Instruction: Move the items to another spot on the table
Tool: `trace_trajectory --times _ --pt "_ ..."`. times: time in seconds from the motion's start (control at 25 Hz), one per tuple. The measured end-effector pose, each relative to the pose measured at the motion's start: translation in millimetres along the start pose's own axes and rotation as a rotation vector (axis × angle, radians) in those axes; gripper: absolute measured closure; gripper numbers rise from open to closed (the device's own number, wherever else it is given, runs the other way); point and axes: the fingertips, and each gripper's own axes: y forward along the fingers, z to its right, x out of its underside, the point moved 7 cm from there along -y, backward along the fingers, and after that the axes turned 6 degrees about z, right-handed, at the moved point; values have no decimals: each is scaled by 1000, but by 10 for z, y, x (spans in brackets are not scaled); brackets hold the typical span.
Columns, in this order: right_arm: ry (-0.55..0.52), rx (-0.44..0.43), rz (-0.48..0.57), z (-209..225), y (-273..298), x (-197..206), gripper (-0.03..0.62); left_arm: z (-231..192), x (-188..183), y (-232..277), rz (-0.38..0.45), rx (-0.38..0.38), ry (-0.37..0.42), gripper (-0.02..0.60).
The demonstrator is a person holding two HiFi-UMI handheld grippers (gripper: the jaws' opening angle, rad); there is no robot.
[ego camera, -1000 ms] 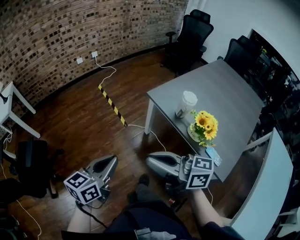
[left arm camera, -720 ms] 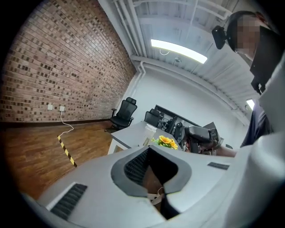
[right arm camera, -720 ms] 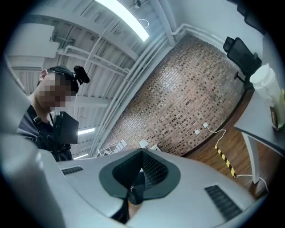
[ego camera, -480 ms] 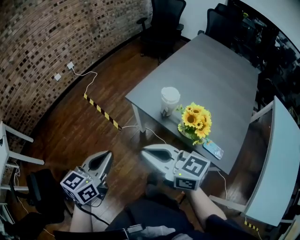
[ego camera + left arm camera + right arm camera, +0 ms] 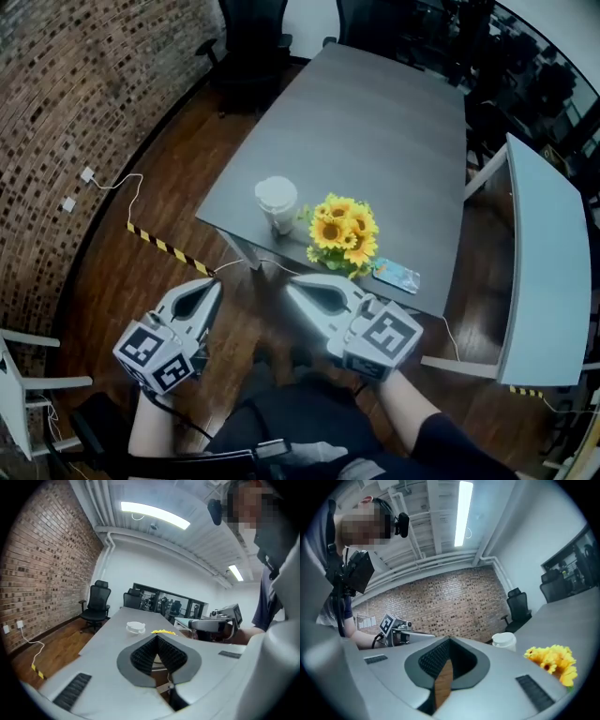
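jaws shut on both sides, folks. the left gripper has its pads pressed together with nothing between them, and the right gripper matches it, closed and empty. both hang off the near edge of the tabletop, out over the wooden floor, touching nothing.

now the items. a lidded paper cup stands upright, with a bunch of sunflowers just beside it. a small flat packet lies right at the near edge. all three crowd the near strip and the rest of the tabletop is bare. that could be the spot they are meant to leave or the spot they have been brought to; this moment fits either.

here's where it could go wrong. closed jaws arriving at the cup would shove it rather than take it. it's tall and looks light, so i'd expect it to tip toward the flowers. the sunflowers look top-heavy, so a bump high on the blooms could topple the whole bunch. cup and flowers stand so close that jaws spreading round one could clip the other. the packet is the edge case, literally: one careless nudge and it slides onto the floor, and being flat it gives the pads little to bite.
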Motion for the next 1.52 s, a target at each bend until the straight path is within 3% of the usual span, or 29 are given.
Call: trace_trajectory --times 0.24,0.4,0.64,0.8,0.96,1.12,1.28,1.52 --pt "-44 217 48 28 -305 -92 614 -22 -79 425 -6 184 16 586" --pt "-90 375 85 -56 -413 -121 615 -80 -113 545 -15 314 -27 586" --pt "-175 521 113 -314 -471 -86 614 -101 -54 585 -22 451 -43 587" --pt "-206 585 103 -521 -501 -44 614 -96 8 597 -36 525 -67 588" --pt "-237 641 103 -745 -586 -32 614 -2 121 635 -62 604 -139 588" --pt "-192 696 123 -984 -767 15 614 284 237 658 -100 702 -146 588" --pt "-213 735 154 -1131 -957 -15 614 528 171 594 -90 771 -236 588" --pt "-214 760 212 -1362 -1319 -6 614 909 94 481 -90 789 -180 588"
